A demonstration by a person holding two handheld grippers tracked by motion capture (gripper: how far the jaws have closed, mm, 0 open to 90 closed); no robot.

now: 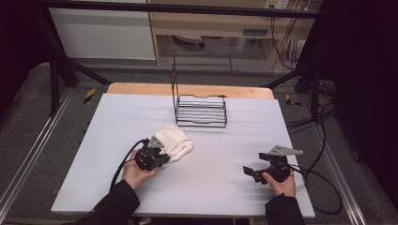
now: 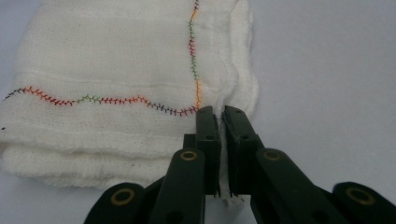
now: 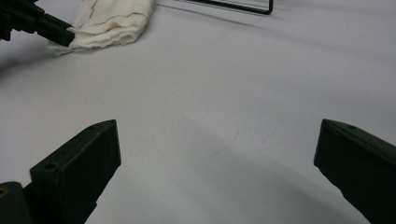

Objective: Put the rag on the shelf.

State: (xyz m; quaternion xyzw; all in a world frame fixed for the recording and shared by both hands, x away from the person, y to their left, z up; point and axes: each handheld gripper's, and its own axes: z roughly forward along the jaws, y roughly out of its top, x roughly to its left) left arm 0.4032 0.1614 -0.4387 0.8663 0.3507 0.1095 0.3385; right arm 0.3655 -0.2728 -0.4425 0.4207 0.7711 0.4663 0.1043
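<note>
On the tabletop (image 1: pixel 211 178), the left tongs (image 2: pixel 218 116) pinch the white cloth's (image 2: pixel 116 70) edge, so lift slowly and keep squeezing; the right tongs (image 3: pixel 217 154) wait wide apart.

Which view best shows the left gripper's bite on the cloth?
Left gripper view: the left gripper pinches the folded cloth's corner edge up close. High view shows it small; right gripper view shows it far off.

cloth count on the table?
1. The folded white cloth lies left of centre on the table, in front of the wire rack; the left gripper pinches its edge.
</note>
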